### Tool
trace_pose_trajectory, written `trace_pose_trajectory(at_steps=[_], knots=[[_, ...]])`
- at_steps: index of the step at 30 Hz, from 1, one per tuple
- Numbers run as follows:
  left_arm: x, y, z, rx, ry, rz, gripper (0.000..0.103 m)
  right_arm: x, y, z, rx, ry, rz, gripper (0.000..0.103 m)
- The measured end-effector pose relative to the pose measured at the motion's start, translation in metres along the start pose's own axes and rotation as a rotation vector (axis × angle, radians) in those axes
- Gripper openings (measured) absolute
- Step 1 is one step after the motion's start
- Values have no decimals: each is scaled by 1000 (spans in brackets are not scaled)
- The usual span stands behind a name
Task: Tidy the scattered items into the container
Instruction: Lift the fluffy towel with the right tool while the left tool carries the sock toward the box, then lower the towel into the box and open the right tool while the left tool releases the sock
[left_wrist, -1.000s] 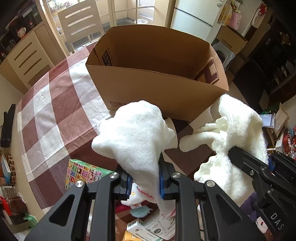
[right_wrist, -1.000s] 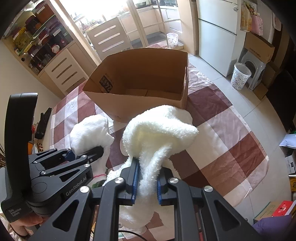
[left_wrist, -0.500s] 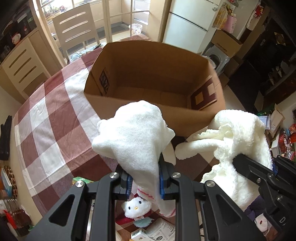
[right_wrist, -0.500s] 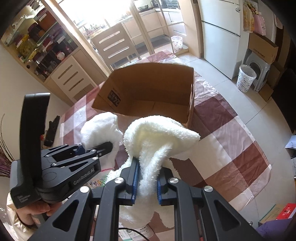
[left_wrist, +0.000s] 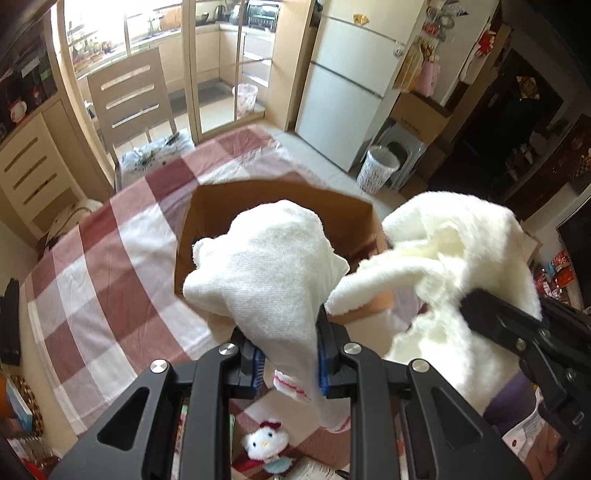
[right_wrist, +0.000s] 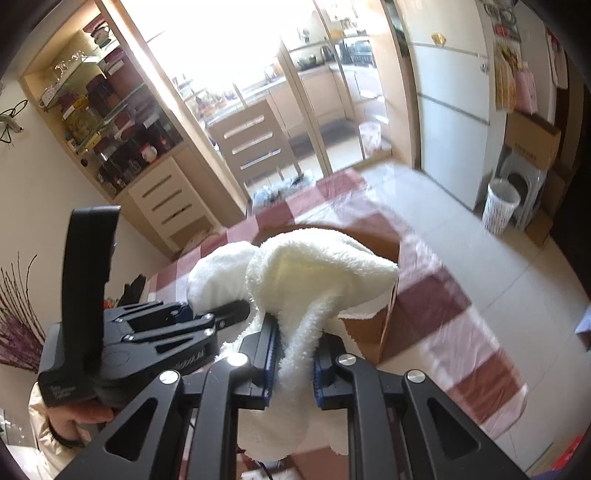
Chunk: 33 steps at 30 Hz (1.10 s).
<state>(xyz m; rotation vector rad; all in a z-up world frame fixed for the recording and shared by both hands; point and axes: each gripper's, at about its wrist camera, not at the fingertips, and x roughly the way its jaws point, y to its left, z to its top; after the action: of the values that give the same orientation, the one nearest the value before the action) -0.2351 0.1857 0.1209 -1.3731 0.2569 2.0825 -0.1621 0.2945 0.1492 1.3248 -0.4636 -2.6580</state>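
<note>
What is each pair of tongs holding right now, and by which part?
Left tongs pinch the thin white knitted cloth near its lower hanging end. Right tongs grip the fluffy cream fleece cloth mid-length.

My white towel (left_wrist: 273, 266) and fluffy cloth (left_wrist: 454, 254) hang over the cardboard box (left_wrist: 207, 221), covering most of its opening. Only the box's far-left inside shows open; the checkered tablecloth (left_wrist: 103, 280) left lies bare.

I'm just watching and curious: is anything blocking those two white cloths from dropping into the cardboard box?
Nothing visible does. The left gripper holds the white towel and the right gripper the fluffy cloth above the open cardboard box, whose top shows no lid.
</note>
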Motion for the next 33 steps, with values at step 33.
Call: trace_pose_trajectory(at_steps=[33], knots=[[148, 57, 37, -107, 143, 7, 22, 188, -37, 23, 19, 158, -59, 16]])
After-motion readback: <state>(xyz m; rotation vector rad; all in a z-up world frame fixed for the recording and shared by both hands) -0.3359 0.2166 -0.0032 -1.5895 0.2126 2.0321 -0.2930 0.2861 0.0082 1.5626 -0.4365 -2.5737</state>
